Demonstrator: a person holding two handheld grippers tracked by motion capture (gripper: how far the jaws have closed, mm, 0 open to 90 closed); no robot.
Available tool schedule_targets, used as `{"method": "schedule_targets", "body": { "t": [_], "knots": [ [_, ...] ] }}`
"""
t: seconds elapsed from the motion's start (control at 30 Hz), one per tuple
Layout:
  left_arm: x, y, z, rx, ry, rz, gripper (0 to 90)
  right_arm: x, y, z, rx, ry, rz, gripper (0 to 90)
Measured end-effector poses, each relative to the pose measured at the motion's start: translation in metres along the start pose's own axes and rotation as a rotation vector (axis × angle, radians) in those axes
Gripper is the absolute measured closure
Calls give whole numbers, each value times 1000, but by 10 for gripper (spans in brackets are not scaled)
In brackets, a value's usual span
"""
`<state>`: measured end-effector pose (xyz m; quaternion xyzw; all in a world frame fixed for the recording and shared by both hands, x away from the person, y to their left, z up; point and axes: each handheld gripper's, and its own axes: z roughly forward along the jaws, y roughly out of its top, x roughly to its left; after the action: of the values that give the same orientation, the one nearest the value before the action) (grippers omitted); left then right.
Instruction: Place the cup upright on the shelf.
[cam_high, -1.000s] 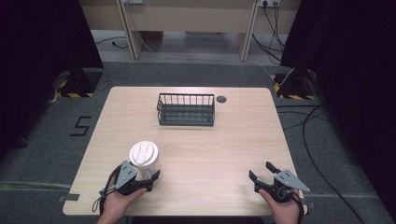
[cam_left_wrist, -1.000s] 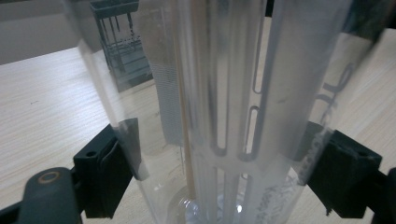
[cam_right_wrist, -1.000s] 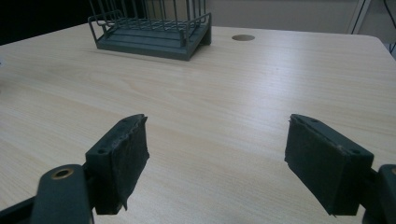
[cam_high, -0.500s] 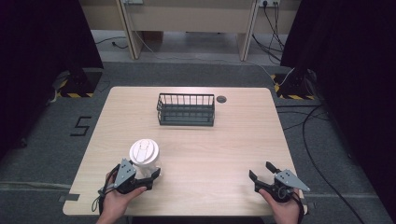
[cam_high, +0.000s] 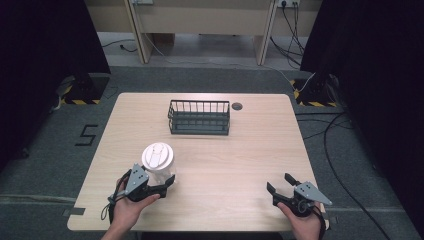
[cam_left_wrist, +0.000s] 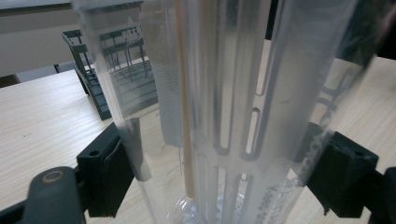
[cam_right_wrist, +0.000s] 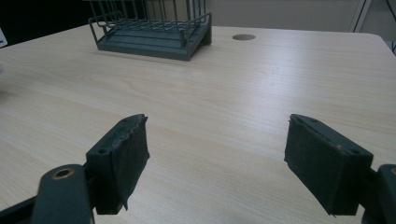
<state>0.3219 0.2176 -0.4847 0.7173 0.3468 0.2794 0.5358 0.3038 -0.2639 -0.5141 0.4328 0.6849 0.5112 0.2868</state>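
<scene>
A: Two claws are in play. The left claw (cam_high: 167, 181) has its jaws pressed on both sides of the clear plastic cup (cam_high: 158, 164), low on the wall, as the left gripper view shows, with a black pad against each flank. The right claw (cam_high: 281, 186) is spread wide with nothing between the jaws.

B: Where does the cup sit?

A: On the desk (cam_high: 250, 150), well in front of the wire basket (cam_high: 199, 117) and off to its left, near the desk's front edge. It stands upright with a white lid (cam_high: 158, 155) on top.

B: How will it handle?

A: I judge it light and thin-walled, so it would buckle under a hard squeeze, and the smooth plastic could slip. The ribbed wall (cam_left_wrist: 233, 116) gives some stiffness. The lower half, where the jaws are now, seems the safest hold, and the lid may pop if the rim is pinched.

B: Room to move?

A: Plenty. Bare wood lies between the cup and the basket, and on the basket's right only a small round grommet (cam_high: 237, 106) lies close by. The front edge is the one to mind, since the cup stands close to it
</scene>
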Motion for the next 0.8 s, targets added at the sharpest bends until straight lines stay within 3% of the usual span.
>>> {"method": "schedule_targets", "body": {
  "t": [0.8],
  "knots": [
    [6, 19, 21, 0, 14, 8, 179, 0, 0, 0, 3, 3, 9, 224]
  ]
}}
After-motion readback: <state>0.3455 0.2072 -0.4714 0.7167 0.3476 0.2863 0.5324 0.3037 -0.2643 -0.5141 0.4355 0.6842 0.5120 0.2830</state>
